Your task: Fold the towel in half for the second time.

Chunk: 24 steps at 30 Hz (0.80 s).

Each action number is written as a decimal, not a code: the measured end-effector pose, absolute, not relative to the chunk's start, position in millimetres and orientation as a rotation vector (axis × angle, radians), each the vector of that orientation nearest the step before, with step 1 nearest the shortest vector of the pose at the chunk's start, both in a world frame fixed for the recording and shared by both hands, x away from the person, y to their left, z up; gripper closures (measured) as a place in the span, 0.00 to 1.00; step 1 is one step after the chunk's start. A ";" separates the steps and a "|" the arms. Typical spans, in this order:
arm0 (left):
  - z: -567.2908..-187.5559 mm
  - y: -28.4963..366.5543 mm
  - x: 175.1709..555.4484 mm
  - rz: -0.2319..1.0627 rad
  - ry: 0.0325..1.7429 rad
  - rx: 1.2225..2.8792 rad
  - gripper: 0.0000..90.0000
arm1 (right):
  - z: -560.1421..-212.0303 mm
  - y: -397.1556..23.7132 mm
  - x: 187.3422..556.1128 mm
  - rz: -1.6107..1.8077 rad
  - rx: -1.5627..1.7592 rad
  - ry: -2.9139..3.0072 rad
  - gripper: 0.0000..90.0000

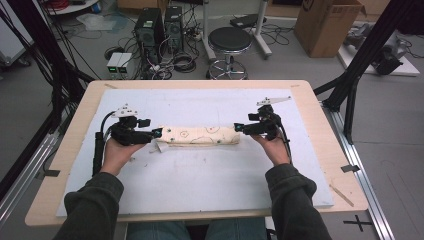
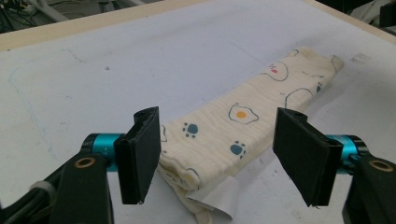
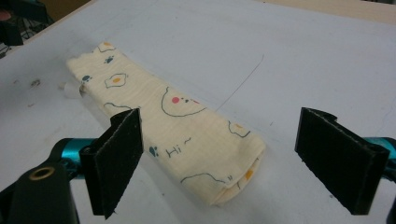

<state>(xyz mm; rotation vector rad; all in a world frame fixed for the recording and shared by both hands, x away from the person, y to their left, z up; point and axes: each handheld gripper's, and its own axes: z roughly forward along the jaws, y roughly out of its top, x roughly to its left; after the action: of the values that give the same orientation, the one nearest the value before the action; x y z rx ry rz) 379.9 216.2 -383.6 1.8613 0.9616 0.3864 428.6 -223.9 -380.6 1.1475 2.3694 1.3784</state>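
A cream cloth printed with fried eggs, paw prints and faces lies folded into a long narrow strip on the white sheet. My left gripper is at its left end, open. In the left gripper view the jaws stand wide on either side of the near end of the cloth, not touching it, and a white tag pokes out there. My right gripper is at the right end, open. In the right gripper view the jaws stand wide apart around that end of the cloth.
The white sheet covers most of the wooden table. On the floor beyond the table stand a black stool, two computer towers with cables and a cardboard box. Black frame posts rise at both sides.
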 end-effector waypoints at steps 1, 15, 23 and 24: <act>-383.6 216.0 379.2 0.386 0.966 1.852 0.35 | -380.4 -223.9 428.3 1.379 1.148 2.369 0.16; -382.0 217.1 367.7 0.383 0.929 1.874 0.34 | -373.9 -225.2 419.3 1.404 1.130 2.366 0.14; -380.1 216.7 363.3 0.376 0.916 1.881 0.34 | -371.5 -225.2 414.4 1.391 1.115 2.377 0.14; -380.2 216.5 362.8 0.376 0.913 1.886 0.34 | -371.3 -225.3 413.8 1.386 1.121 2.381 0.14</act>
<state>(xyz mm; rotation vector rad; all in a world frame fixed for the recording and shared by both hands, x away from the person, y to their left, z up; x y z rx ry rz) 362.8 216.5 -380.2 1.8860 0.9132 0.3757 413.8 -225.3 -371.3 1.1211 2.3813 1.3860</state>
